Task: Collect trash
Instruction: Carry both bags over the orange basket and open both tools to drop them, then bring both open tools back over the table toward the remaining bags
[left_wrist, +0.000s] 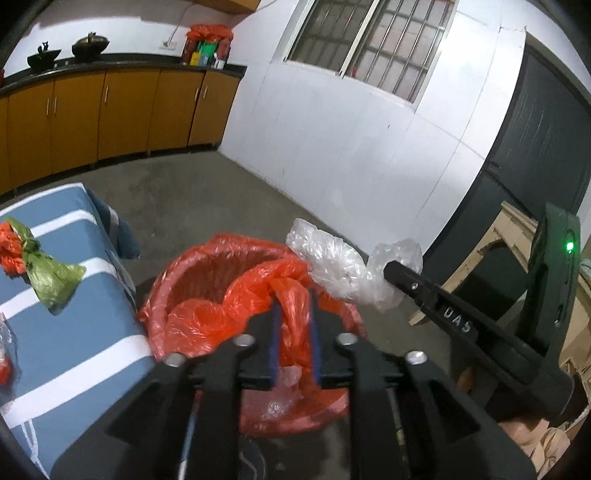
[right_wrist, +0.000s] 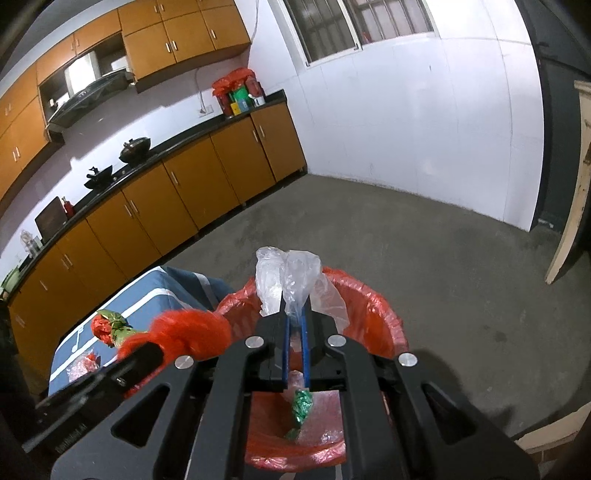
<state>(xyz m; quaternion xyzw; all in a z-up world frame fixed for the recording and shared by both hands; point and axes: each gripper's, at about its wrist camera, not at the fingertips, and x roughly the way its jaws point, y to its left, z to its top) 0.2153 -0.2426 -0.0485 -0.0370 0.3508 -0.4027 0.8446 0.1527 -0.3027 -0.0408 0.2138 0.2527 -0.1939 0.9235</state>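
A bin lined with a red bag (left_wrist: 166, 288) (right_wrist: 384, 321) stands on the floor beside the table. My left gripper (left_wrist: 293, 295) hangs over it. Its blue pads stand a little apart, with a crumpled red plastic bag (left_wrist: 258, 291) loose between them. In the right wrist view that gripper (right_wrist: 147, 350) and the red bag (right_wrist: 184, 332) come in from the left. My right gripper (right_wrist: 294, 314) (left_wrist: 388, 267) is shut on a clear plastic bag (right_wrist: 291, 273) (left_wrist: 332, 258) above the bin's far rim. A green wrapper (right_wrist: 303, 402) and clear film (left_wrist: 280, 402) lie in the bin.
A table with a blue, white-striped cloth (left_wrist: 74, 332) (right_wrist: 159, 291) stands left of the bin. On it lie a green bag (left_wrist: 51, 280) and red bags (left_wrist: 11, 251). Orange cabinets (right_wrist: 177, 206) line the far wall. A pale wooden frame (left_wrist: 491, 243) leans at the right.
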